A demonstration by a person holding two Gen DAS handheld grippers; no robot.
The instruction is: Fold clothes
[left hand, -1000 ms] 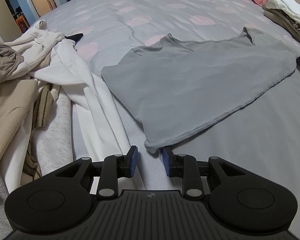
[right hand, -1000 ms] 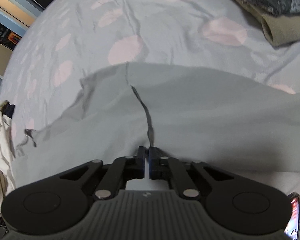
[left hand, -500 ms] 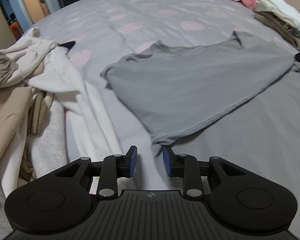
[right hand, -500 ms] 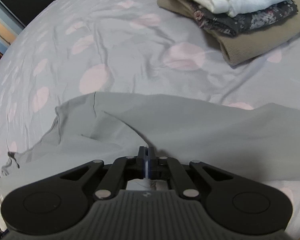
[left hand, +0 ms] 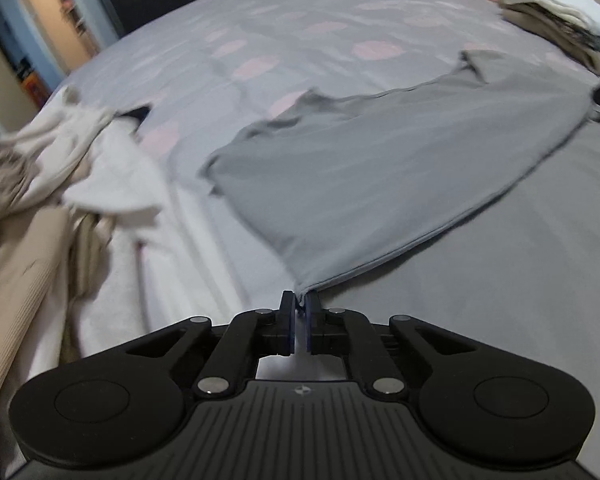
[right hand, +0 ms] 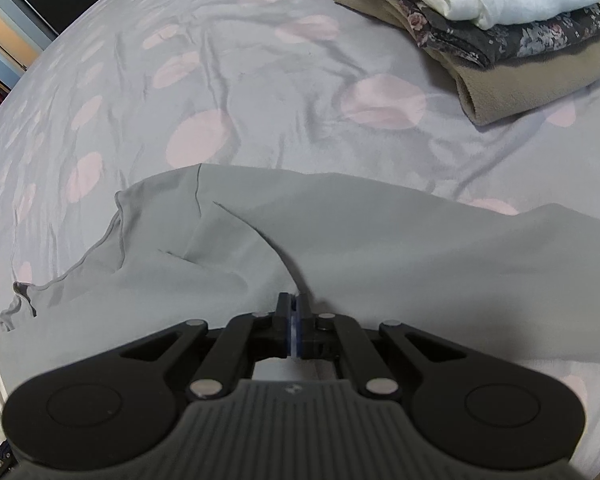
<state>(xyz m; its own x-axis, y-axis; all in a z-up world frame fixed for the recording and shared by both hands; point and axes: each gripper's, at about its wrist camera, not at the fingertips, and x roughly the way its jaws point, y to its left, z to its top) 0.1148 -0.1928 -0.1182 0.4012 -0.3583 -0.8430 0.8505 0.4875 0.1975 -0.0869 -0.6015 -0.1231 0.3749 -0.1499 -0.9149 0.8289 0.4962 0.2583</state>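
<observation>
Plain grey thin-fabric T-shirt (left hand: 380, 176) lying spread on pale grey bedsheet with pink spots (left hand: 300, 40), long axis running from near hem corner diagonally up-right toward neckline. Fabric smooth, slightly rippled, hem stitched. Left gripper (left hand: 299, 308) pinching hem corner, jaws clamped tight on cloth. Right gripper (right hand: 294, 312) clamping grey fabric ridge, jaws closed. Folded clothes stack (right hand: 480, 28) sitting beyond, well apart.
</observation>
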